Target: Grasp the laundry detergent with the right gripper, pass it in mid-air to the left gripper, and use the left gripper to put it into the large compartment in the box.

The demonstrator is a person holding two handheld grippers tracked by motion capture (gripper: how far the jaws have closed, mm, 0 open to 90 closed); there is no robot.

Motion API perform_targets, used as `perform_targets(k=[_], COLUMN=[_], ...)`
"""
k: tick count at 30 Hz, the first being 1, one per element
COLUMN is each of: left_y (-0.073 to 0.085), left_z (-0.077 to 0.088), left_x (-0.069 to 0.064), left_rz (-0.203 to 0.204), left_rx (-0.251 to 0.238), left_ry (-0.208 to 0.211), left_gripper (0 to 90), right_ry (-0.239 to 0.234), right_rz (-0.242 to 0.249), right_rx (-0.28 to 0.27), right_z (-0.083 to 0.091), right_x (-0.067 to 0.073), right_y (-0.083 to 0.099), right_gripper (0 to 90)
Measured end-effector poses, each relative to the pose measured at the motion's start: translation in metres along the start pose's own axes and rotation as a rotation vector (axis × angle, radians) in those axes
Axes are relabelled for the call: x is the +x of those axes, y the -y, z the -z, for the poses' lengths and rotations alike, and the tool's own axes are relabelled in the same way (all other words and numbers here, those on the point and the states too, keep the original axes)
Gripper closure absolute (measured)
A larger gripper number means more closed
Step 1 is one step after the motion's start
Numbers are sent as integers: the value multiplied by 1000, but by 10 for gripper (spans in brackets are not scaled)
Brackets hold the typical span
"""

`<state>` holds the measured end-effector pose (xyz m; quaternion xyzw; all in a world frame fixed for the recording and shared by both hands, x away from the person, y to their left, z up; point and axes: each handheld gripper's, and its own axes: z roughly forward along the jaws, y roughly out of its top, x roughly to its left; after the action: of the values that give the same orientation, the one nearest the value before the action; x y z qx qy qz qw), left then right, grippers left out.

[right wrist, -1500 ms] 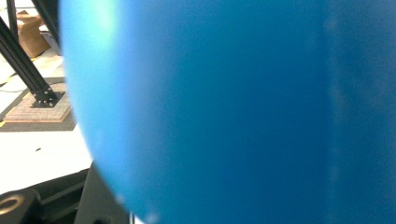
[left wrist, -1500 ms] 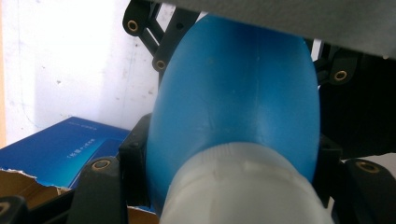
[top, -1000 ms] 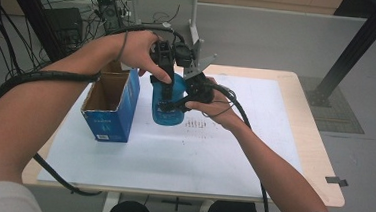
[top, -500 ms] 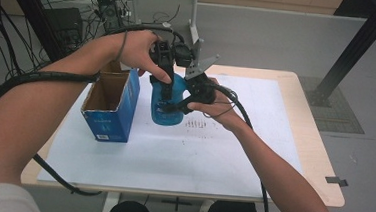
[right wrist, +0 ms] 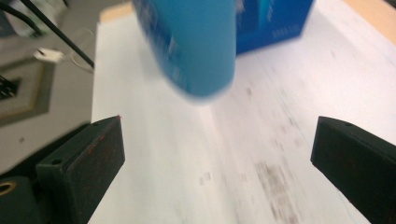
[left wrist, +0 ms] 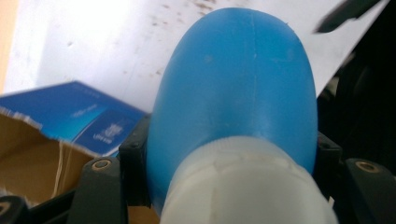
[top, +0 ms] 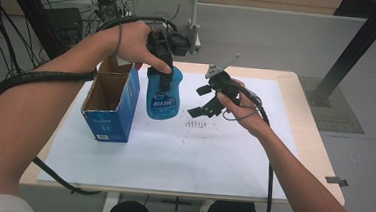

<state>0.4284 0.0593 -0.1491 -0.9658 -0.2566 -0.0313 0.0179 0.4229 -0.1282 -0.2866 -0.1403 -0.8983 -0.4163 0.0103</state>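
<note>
Fingers of right gripper (top: 202, 100) just opened, leaving blue bottle (top: 162, 96).

blue bottle (top: 163, 92) beside open box (top: 110, 103), blocking left

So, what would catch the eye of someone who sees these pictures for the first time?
First the blue bottle, held upright at its white neck by the left gripper near the middle of the table. Close on its left stands an open blue carton. To its right, the right gripper hangs empty with its jaws wide, having just opened.
</note>
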Motion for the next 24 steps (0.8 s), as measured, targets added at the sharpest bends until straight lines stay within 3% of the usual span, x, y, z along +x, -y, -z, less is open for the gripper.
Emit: perform_targets(k=[5,12,21,24], left_y=[3,18,49,63], left_z=[20,54,91,104], left_x=[10,29,56,64], left_rz=[153,394,720,817], left_rx=[-27,-90,-83,-89], left_ry=[-49,-82,-128,-125], left_gripper=[369,369,369,370], right_ry=[61,101,131,141], right_rz=[-2,9,24,25], right_rx=[97,158,257,273], right_z=[22,46,60,64], right_x=[9,17,23,24], right_y=[13,28,43,44], right_gripper=[31,36,41,42])
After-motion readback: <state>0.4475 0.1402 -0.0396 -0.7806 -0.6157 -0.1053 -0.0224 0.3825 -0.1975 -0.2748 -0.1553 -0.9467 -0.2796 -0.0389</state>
